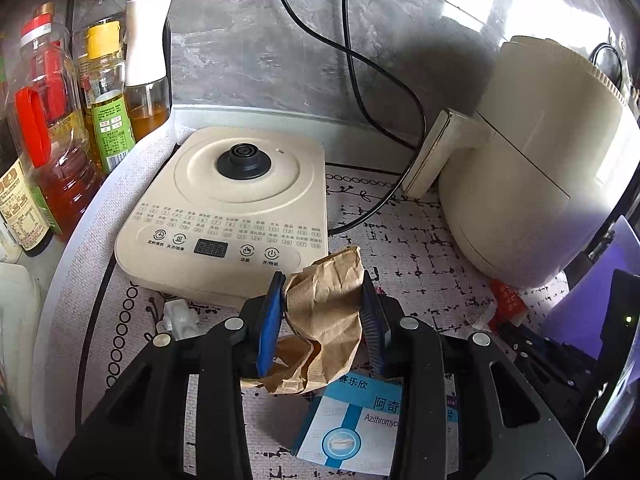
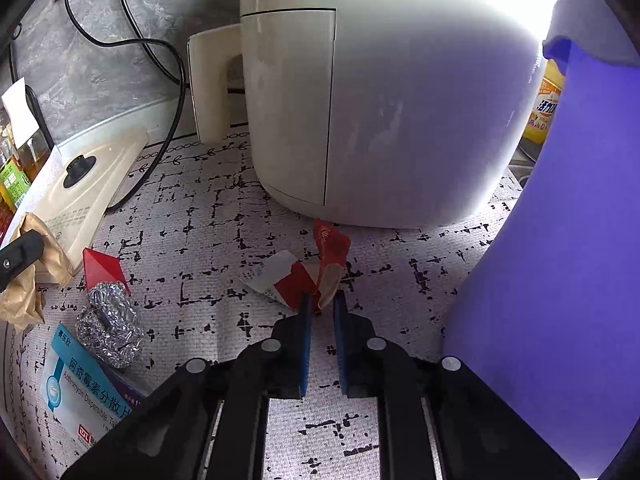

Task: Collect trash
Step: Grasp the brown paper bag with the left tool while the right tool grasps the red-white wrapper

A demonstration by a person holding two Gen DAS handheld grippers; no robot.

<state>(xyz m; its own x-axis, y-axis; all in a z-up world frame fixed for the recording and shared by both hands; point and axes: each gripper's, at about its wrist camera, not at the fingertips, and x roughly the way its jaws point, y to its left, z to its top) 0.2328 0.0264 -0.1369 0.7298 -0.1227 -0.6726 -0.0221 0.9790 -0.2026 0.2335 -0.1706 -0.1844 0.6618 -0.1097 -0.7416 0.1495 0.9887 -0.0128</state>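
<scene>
Through my left wrist camera, my left gripper (image 1: pixel 322 296) is clamped on a crumpled brown paper bag (image 1: pixel 326 320), its blue pads pressing both sides. The bag hangs just in front of the cream kettle base (image 1: pixel 228 208) and above a blue-and-white medicine box (image 1: pixel 352 428) lying on the patterned mat (image 1: pixel 424 256). Oil bottles (image 1: pixel 68 120) stand along the left edge, and a cream air fryer (image 1: pixel 540 160) sits at the right with a scrap of red wrapper (image 1: pixel 508 300) at its foot.

Through my right wrist camera, my right gripper (image 2: pixel 322 300) has its tips drawn nearly together, pinching the near edge of a torn red-and-white wrapper (image 2: pixel 304 276) that lies on the mat just in front of the air fryer (image 2: pixel 380 100). To the left sit a ball of crumpled foil (image 2: pixel 108 320) touching a red carton piece (image 2: pixel 100 268), with the medicine box (image 2: pixel 84 384) beside them. A purple bag (image 2: pixel 560 260) fills the right side.
</scene>
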